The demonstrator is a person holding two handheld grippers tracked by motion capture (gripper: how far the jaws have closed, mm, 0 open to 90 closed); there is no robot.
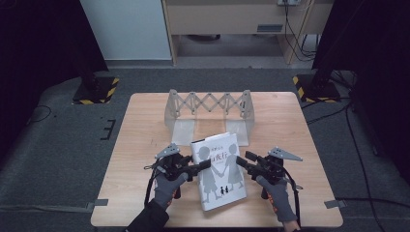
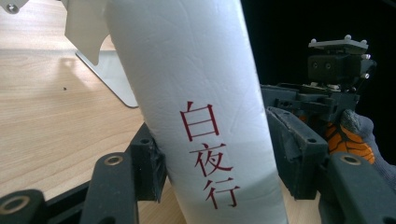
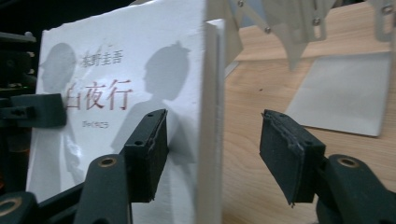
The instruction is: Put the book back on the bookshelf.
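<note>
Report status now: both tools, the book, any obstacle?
Left tool shut on book spine. Right tool open astride its fore edge. Rack behind, nothing between.

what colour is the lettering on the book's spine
Red, on a white spine; clearest in the left gripper view.

Dim, dark surroundings; soft overhead light; gripper views blurred up close.

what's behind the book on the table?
Behind the white book stands an expandable metal book rack with flat end plates, on the wooden table. The strip of table between the plates looks bare. Whatever lies directly under the book is covered.
</note>
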